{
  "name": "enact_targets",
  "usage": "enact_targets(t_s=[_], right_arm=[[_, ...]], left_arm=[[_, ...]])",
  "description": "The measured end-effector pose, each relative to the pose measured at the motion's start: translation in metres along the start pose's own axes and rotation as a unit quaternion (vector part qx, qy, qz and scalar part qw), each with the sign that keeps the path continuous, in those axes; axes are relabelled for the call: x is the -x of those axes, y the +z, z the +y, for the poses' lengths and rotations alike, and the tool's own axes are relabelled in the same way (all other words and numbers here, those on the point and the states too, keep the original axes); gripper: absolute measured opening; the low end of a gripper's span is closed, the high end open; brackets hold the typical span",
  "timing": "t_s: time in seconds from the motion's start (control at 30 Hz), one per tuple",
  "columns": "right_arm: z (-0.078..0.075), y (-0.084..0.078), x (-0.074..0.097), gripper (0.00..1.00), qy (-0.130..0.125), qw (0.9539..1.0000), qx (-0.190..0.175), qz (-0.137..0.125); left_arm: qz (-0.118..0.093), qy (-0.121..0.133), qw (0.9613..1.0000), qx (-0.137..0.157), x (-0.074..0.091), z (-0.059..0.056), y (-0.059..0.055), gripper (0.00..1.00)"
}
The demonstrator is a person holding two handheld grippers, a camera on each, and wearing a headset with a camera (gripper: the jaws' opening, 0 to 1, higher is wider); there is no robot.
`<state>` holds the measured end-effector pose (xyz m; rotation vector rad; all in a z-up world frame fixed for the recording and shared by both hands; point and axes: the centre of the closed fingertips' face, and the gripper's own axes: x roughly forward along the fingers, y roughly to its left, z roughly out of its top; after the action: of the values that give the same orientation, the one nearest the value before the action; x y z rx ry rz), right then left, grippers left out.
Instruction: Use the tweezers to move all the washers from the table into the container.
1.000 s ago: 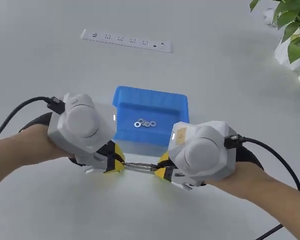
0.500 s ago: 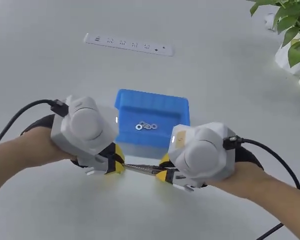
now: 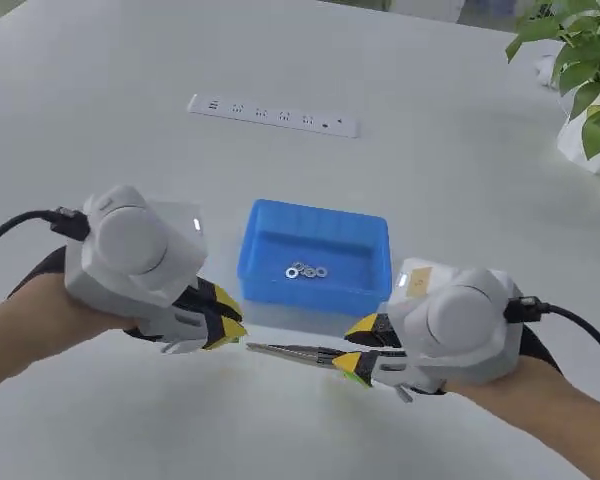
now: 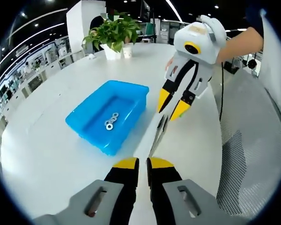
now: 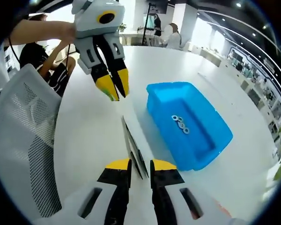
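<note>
1. Three washers (image 3: 307,271) lie touching one another in a short row on the floor of the blue container (image 3: 318,211), near its middle. I see no washer on the bench (image 3: 430,130) around it.
2. The tweezers (image 3: 290,351) lie low and level just in front of the container's near wall, pointed end toward the left gripper. I cannot tell whether they rest on the bench.
3. The right gripper (image 3: 356,345) has the tweezers' back end between its jaws. The jaws stand a little apart on either side of it, and I cannot tell whether they are pinching it or merely flanking it.
4. The left gripper (image 3: 228,318) has its jaws drawn almost together, with a thin slit between them, and grasps nothing. The tweezers' tip ends just short of them.
5. A second ago the two grippers were pressed close with the tweezers bridging them. Now the left one stands off to the side and the pointed end is free. The washers in the container are the same three in the same spot.
6. Judged from this, the moving looks finished. The handover or setting-down of the tweezers is probably the closing step.
7. Farther off, a white power strip (image 3: 272,115) lies toward the far edge, and a potted plant (image 3: 580,60) stands at the far right corner.
</note>
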<state>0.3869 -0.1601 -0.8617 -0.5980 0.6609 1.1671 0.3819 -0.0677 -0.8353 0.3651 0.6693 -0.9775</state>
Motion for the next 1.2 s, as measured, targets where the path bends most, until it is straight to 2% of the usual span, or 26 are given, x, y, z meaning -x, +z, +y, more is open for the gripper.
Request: enact_targets(t_s=[0.07,0.1,0.13,0.2,0.27,0.33,0.47,0.57,0.63,0.67,0.7,0.77,0.8,0.87,0.9,1.0,1.07,1.2], right_arm=[[0.000,0.007,0.012,0.17,-0.013,0.9988,-0.034,-0.032],[-0.004,0.012,0.021,0.17,-0.035,0.9967,-0.049,-0.055],[-0.008,0.018,0.030,0.17,-0.054,0.9942,-0.048,-0.079],[-0.005,0.033,0.055,0.17,-0.069,0.9828,-0.086,-0.148],[-0.003,0.035,0.070,0.17,-0.082,0.9751,-0.109,-0.175],[0.003,0.028,0.084,0.17,-0.094,0.9713,-0.125,-0.179],[0.017,0.011,0.098,0.21,-0.105,0.9698,-0.139,-0.170],[0.031,0.006,0.107,0.27,-0.103,0.9618,-0.175,-0.184],[0.035,0.003,0.111,0.28,-0.107,0.9611,-0.177,-0.183],[0.038,0.002,0.113,0.28,-0.108,0.9606,-0.180,-0.182],[0.039,0.002,0.114,0.30,-0.108,0.9600,-0.182,-0.183],[0.042,0.003,0.116,0.33,-0.108,0.9571,-0.193,-0.187],[0.043,0.004,0.117,0.33,-0.108,0.9569,-0.191,-0.190],[0.045,0.004,0.117,0.33,-0.110,0.9586,-0.184,-0.187],[0.046,0.005,0.117,0.33,-0.109,0.9592,-0.182,-0.186],[0.048,0.007,0.118,0.35,-0.105,0.9586,-0.184,-0.190],[0.050,0.008,0.117,0.37,-0.102,0.9584,-0.187,-0.190],[0.054,0.012,0.115,0.38,-0.094,0.9603,-0.182,-0.189]], left_arm=[[-0.027,0.009,0.9993,0.025,0.010,-0.003,0.008,0.11],[-0.045,0.015,0.9985,0.028,0.018,-0.007,0.013,0.12],[-0.060,0.014,0.9978,0.026,0.024,-0.011,0.018,0.14],[-0.096,0.021,0.9940,0.048,0.039,-0.023,0.028,0.20],[-0.108,0.025,0.9922,0.055,0.046,-0.029,0.031,0.22],[-0.122,0.031,0.9903,0.059,0.057,-0.043,0.033,0.25],[-0.119,0.035,0.9896,0.072,0.067,-0.063,0.027,0.29],[-0.129,0.030,0.9875,0.086,0.074,-0.079,0.026,0.38],[-0.130,0.026,0.9870,0.091,0.078,-0.087,0.024,0.42],[-0.131,0.022,0.9864,0.097,0.079,-0.090,0.023,0.46],[-0.137,0.009,0.9842,0.112,0.080,-0.097,0.023,0.49],[-0.135,-0.020,0.9811,0.137,0.081,-0.110,0.021,0.59],[-0.132,-0.025,0.9820,0.133,0.082,-0.113,0.019,0.60],[-0.118,-0.014,0.9872,0.106,0.081,-0.117,0.015,0.56],[-0.112,-0.013,0.9881,0.105,0.081,-0.118,0.014,0.56],[-0.120,0.003,0.9870,0.107,0.083,-0.116,0.016,0.56],[-0.131,0.011,0.9844,0.117,0.084,-0.113,0.019,0.56],[-0.141,0.022,0.9827,0.118,0.088,-0.108,0.024,0.56]])
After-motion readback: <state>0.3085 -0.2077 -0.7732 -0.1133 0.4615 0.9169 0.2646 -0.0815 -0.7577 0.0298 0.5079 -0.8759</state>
